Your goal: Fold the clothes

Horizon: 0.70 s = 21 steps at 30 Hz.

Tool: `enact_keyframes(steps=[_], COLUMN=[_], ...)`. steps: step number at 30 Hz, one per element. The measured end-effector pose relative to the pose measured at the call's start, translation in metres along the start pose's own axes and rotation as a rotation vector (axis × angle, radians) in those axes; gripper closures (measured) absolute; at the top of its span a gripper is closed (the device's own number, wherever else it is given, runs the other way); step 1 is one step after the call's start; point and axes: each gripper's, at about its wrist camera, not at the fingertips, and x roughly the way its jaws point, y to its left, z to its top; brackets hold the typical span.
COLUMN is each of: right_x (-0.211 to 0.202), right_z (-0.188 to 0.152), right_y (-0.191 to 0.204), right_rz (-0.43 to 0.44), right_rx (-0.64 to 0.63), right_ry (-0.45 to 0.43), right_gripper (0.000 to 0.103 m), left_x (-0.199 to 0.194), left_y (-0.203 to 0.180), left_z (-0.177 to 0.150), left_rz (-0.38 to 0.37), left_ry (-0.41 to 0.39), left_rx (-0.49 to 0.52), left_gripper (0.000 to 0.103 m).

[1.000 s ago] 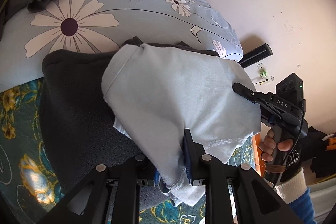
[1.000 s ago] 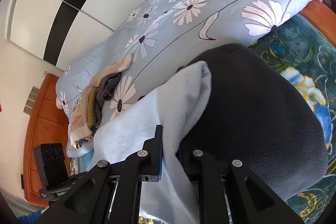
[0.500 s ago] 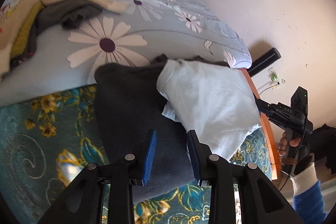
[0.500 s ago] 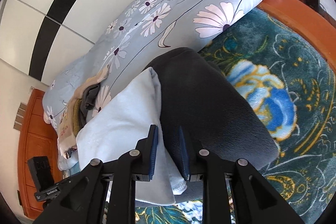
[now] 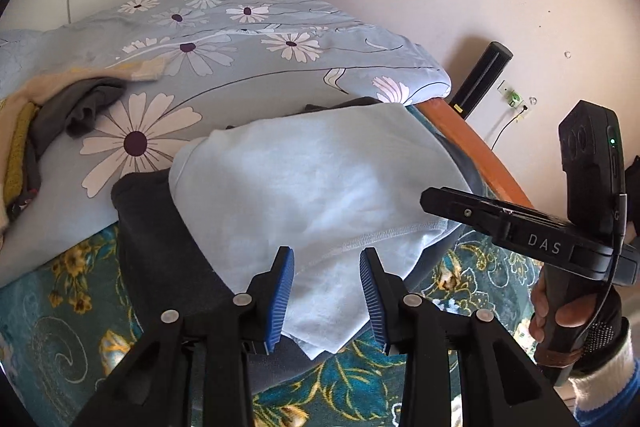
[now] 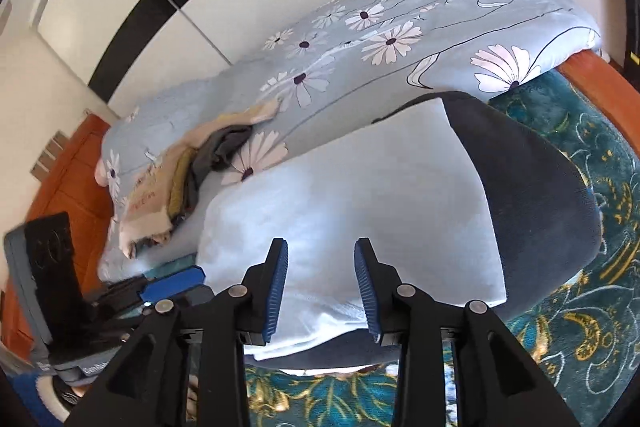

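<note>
Left hand-held gripper (image 5: 326, 291): jaws apart, blue pads clear of the cloth; they have just been opening. The near corner of the light blue garment (image 5: 316, 195) shows in the gap between them, below the tips, not pinched.

Right hand-held gripper (image 6: 322, 285): jaws likewise apart and just opened, nothing clamped; the same light blue garment (image 6: 352, 195) lies beneath the gap.

The garment sits folded at frame centre in both views, resting on a dark grey garment (image 6: 536, 187) that extends past it on the right of the right wrist view and on the left of the left wrist view. Both lie on a teal floral blanket (image 6: 592, 307) on the bed.

Behind them, across the upper half of the frame, is a pale blue daisy-print quilt (image 5: 224, 39). A heap of unfolded clothes (image 6: 188, 187) rests on the quilt at middle left.

In the left wrist view, a person's hand (image 5: 560, 315) at lower right holds the other gripper's handle.
</note>
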Motion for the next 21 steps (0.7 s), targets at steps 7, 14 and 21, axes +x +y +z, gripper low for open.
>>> enact_keyframes(steps=[7,14,21], right_x=[0.002,-0.005,-0.027], right_z=[-0.025,-0.043,-0.064], right_y=[-0.029,-0.048,-0.037], right_rz=[-0.114,-0.106,-0.173], right_rx=[-0.005,0.110,0.166], right_ry=[0.015,-0.025,-0.044], right_gripper=[0.067,0.062,0.060], left_x=[0.026,0.013,-0.007], left_y=[0.004,0.005,-0.002], left_z=[-0.018,-0.022,-0.043], left_rz=[0.043,0.044,-0.007], left_ry=[0.058,0.058,0.042], left_rx=[0.031,0.049,0.005], left_gripper=[0.065,0.064,0.040])
